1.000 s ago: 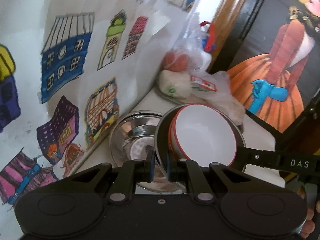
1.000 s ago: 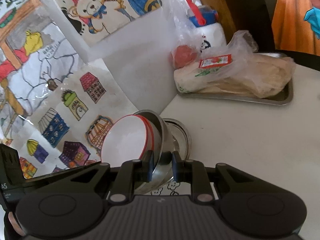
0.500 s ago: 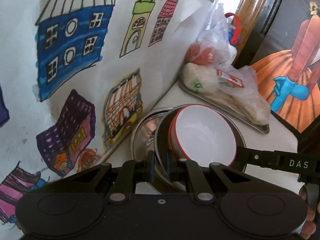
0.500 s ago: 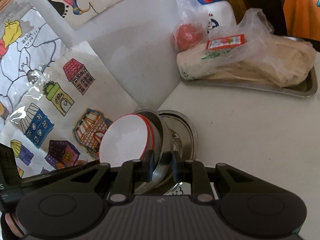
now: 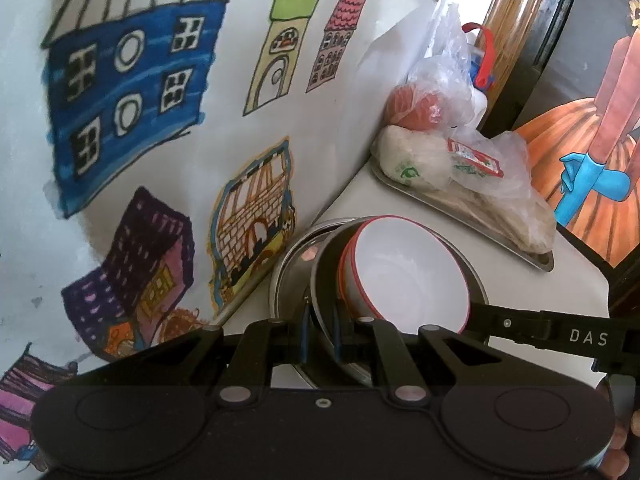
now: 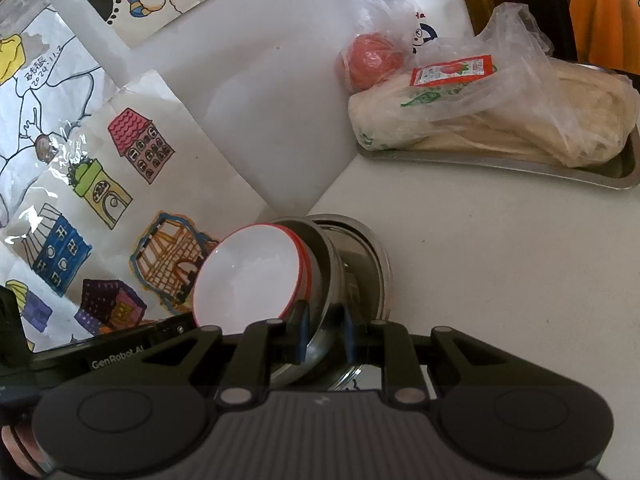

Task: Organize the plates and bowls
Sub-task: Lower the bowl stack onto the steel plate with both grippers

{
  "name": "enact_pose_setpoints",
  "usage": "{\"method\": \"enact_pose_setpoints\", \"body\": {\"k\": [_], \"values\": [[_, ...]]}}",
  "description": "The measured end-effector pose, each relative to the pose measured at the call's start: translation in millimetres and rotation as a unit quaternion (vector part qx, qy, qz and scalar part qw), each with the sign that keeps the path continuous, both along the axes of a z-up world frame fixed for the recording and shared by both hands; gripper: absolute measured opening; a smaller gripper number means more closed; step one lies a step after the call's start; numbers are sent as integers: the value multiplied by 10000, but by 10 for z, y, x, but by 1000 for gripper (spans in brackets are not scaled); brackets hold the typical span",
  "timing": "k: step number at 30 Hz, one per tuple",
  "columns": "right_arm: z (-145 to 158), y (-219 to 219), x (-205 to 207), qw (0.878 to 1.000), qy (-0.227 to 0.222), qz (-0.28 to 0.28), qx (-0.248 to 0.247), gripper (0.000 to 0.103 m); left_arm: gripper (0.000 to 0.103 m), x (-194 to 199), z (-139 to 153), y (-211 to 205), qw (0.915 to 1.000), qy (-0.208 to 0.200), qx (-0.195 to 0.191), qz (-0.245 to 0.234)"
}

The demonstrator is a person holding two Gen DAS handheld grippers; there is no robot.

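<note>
The left claw [image 5: 320, 338] is clamped narrow on the near rim of a steel bowl [image 5: 326, 300], its blue-padded fingers [image 5: 305, 336] pinching the thin metal edge from either side. The right claw [image 6: 324, 336] grips the same steel bowl [image 6: 326, 280] at the opposite rim, its jaws likewise drawn in tight on the wall. Nested inside that bowl are white bowls with red rims [image 5: 408, 276] (at least two rims show, stacked close), seen in the right wrist view as a tilted white disc [image 6: 248, 276]. The held stack sits tipped over a second, wider steel bowl [image 5: 290, 280] that rests on the white surface [image 6: 500, 260], close against a wall papered with children's drawings of houses [image 5: 132, 92]. Farther back on the surface lies a steel tray [image 6: 560, 168] carrying flatbreads in a clear plastic bag [image 6: 500, 120], with a red round fruit in plastic [image 6: 372, 60] and a white bottle with a blue and red cap [image 6: 432, 4] just behind it. A fingertip of the person [image 5: 616, 436] shows at the lower right edge.
</note>
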State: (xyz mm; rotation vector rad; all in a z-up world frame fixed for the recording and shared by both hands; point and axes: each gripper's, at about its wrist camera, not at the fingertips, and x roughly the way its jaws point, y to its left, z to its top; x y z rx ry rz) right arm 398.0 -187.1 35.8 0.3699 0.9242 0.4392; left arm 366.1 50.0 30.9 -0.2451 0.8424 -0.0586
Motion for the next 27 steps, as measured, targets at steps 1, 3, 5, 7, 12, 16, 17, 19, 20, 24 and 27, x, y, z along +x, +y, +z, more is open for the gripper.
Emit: {"method": "enact_pose_setpoints", "body": {"k": [1,3,5,7,12,16,17,19,20,24,27], "values": [[0,3,3,10000,-2,-3,-8,21,10,8,1,-6,10000,3,10,2],[0,7,9,10000,-1,-4,-15,21,10,22,1,-11,10000,8,11,4],[2,7,12,10000,-1,-4,-20,21,10,28,0,-11,10000,11,7,1],[3,9,12,10000,-3,-4,-26,21,10,38,-5,-13,10000,23,4,6],[12,10,20,10000,0,-7,-47,21,10,51,-13,-8,10000,44,6,12],[20,5,28,10000,-4,-18,-41,21,10,70,-27,2,10000,62,-42,27],[21,5,30,10000,-3,-17,-37,22,10,71,-31,7,10000,63,-51,27],[21,5,32,10000,-11,-21,-32,22,10,65,-35,11,9999,68,-63,39],[19,6,32,10000,-18,-22,-32,22,10,64,-35,9,10000,68,-57,41],[7,3,24,10000,-47,-48,-11,21,10,59,-36,21,9999,56,-103,54],[10,0,21,10000,-53,-49,-8,21,11,56,-37,29,9999,49,-117,63]]}}
